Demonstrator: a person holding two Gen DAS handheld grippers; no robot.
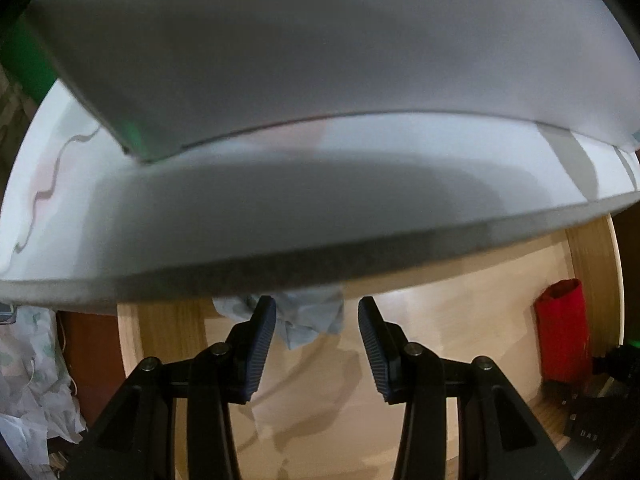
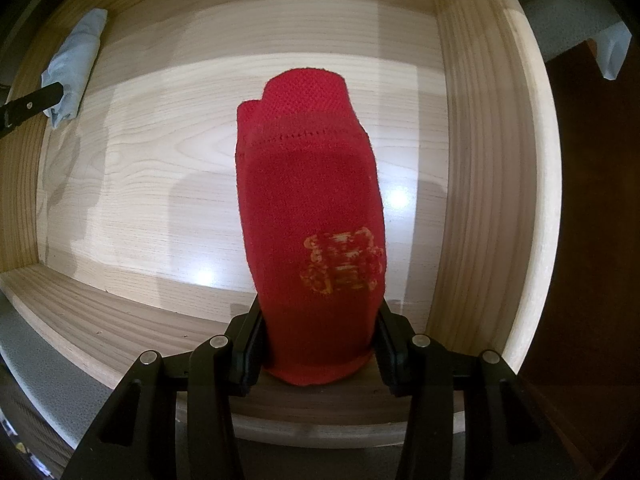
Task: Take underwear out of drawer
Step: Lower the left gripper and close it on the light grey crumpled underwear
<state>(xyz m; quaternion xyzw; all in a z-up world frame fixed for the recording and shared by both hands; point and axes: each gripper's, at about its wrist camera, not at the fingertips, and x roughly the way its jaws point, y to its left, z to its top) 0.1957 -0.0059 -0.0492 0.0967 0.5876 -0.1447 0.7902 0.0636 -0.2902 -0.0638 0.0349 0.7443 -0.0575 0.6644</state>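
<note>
pale wooden drawer (image 2: 472, 128), open, light plank floor. right gripper (image 2: 320, 344): jaws clamped on folded red knitted underwear with gold emblem (image 2: 316, 208), over drawer floor. left gripper (image 1: 316, 344): jaws parted, empty, above crumpled light-blue underwear (image 1: 308, 320) near drawer's far left corner.

One wooden drawer (image 2: 472, 160) holds two rolled garments: one red (image 2: 316, 200), one pale blue (image 2: 76, 68).
</note>
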